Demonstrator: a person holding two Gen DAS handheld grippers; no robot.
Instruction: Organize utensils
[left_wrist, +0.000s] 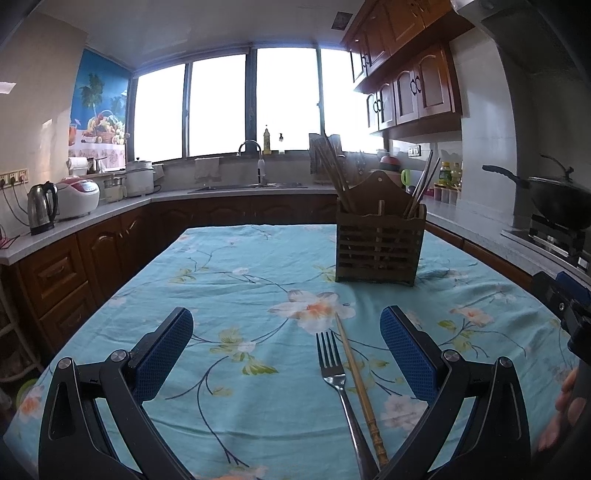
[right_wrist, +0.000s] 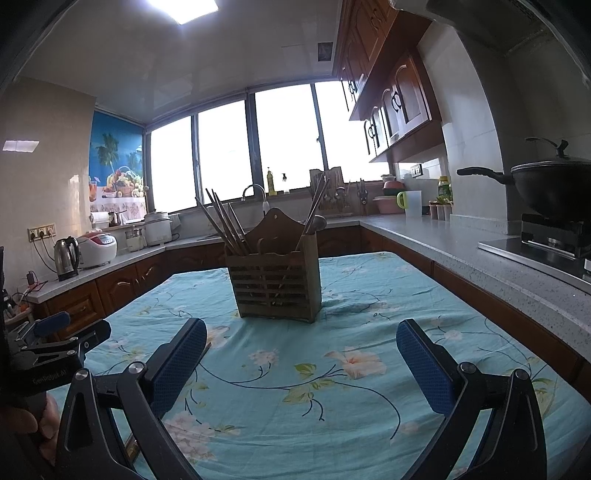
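A metal fork (left_wrist: 338, 384) and a single wooden chopstick (left_wrist: 356, 380) lie side by side on the floral blue tablecloth (left_wrist: 240, 280), between the fingers of my left gripper (left_wrist: 286, 332), nearer its right finger. The left gripper is open and empty. A slatted wooden utensil holder (left_wrist: 378, 247) stands upright farther back, with chopsticks in its left and right compartments. In the right wrist view the holder (right_wrist: 275, 286) stands ahead of my right gripper (right_wrist: 301, 343), which is open and empty above the cloth (right_wrist: 369, 295). A spoon handle shows in the holder's right side.
Counters ring the table: a kettle (left_wrist: 42, 208) and rice cooker (left_wrist: 77, 197) at left, a sink (left_wrist: 255, 186) at the back, a wok on a stove (right_wrist: 554, 192) at right. The left gripper's body (right_wrist: 48, 347) shows at the right view's left edge.
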